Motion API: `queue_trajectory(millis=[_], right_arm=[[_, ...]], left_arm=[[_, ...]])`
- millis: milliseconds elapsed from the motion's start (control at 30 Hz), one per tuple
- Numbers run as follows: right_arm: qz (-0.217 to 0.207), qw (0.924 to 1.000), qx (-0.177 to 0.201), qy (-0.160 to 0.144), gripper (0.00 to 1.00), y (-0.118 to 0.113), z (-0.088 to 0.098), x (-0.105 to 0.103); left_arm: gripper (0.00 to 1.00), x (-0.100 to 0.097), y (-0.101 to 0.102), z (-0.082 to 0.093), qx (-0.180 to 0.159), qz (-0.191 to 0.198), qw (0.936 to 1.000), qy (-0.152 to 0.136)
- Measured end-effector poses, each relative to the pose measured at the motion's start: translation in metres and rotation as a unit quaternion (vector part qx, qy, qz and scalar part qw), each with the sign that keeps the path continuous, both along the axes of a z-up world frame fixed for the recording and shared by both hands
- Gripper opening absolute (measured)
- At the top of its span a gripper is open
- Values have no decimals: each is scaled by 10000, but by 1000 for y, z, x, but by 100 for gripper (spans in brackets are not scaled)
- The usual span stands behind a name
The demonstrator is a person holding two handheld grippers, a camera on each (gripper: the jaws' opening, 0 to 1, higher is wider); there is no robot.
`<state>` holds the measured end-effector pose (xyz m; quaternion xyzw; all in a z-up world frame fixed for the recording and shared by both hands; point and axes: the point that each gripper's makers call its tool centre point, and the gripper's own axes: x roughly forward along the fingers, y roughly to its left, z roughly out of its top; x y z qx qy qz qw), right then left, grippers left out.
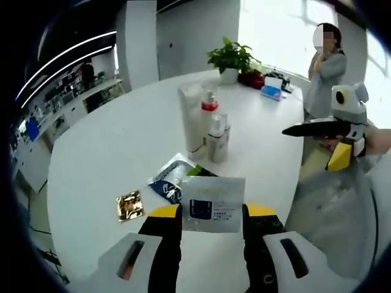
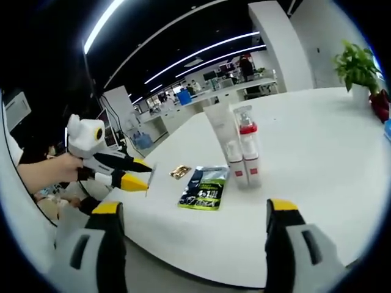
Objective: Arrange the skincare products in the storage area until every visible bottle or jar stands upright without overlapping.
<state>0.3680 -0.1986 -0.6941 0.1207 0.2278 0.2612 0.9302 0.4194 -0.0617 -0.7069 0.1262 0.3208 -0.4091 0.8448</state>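
The bottles [image 1: 211, 125] stand upright together mid-counter [image 1: 110, 146]. The left tool [image 1: 212, 215] grips a white sachet [image 1: 212, 204] near them; the green pouch [image 2: 204, 186] and gold packet [image 1: 130, 205] lie flat beside them, seemingly unplaced. The right tool [image 2: 192, 220] hangs wide, empty.

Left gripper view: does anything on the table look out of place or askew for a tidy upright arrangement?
Yes. The bottles stand upright in a tight cluster, but a dark sachet and a gold packet lie flat on the white table. The left claw grips a white sachet above the table edge. The right claw is open.
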Motion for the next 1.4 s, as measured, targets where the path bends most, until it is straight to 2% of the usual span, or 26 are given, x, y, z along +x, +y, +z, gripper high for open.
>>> queue_trajectory(millis=[267,367,433,600,700,833,1100,1400], right_arm=[[99,9997,242,14,96,9,8,1],[229,9986,473,30,93,20,14,1],[369,9971,671,-7,86,30,21,2],[563,9945,881,-112,60,48,31,7],[618,9921,1086,-78,52,57,35,10],[631,9895,1300,-92,44,66,39,14],[591,9867,1513,80,26,71,32,14],[667,9840,1643,195,13,79,32,13]], left_arm=[[36,-6,2,9,-137,196,9997,-57],[36,-7,2,13,-199,273,9994,-74],[36,-9,2,17,-215,319,9992,-94],[36,-14,-3,26,-180,415,9988,-180],[36,-18,-8,28,-123,367,9989,-252],[36,-24,-16,30,-102,273,9991,-301],[36,-26,-25,36,-139,213,9989,-393],[36,-29,-32,37,-85,80,9989,-464]])
